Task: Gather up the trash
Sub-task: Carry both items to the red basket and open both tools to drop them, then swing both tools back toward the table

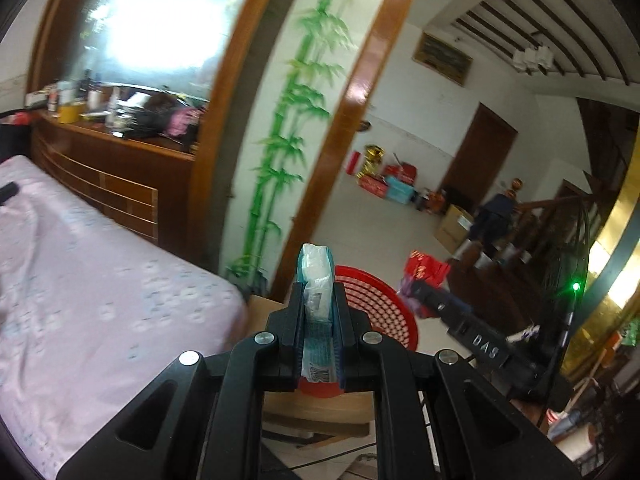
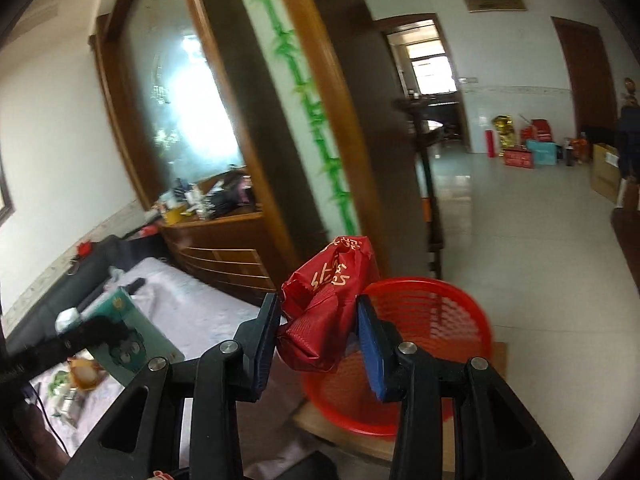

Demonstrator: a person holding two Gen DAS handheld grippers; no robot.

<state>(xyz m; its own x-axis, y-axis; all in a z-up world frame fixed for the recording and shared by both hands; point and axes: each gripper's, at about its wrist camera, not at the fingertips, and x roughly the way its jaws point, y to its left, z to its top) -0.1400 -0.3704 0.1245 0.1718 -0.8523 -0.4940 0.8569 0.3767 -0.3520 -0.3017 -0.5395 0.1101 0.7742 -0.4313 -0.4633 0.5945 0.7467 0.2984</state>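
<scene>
My left gripper (image 1: 318, 294) is shut on a thin blue-and-white tissue packet (image 1: 317, 276) that stands up between its pads. Just beyond it is a red plastic mesh basket (image 1: 384, 304) on a low wooden stool (image 1: 320, 404). My right gripper (image 2: 320, 304) is shut on a crumpled red wrapper (image 2: 328, 300) with gold writing, held just left of and above the red basket (image 2: 424, 344). In the left wrist view the right gripper (image 1: 416, 288) shows at the right with the red wrapper (image 1: 426, 266) at its tip.
A bed with a pink sheet (image 1: 80, 280) lies at the left, with a green box (image 2: 124, 320) and small litter (image 2: 80, 376) on it. A wooden dresser (image 1: 120, 168) with clutter stands behind. Through the wooden door frame (image 1: 340, 120) is a tiled hall floor (image 2: 540, 240) with boxes.
</scene>
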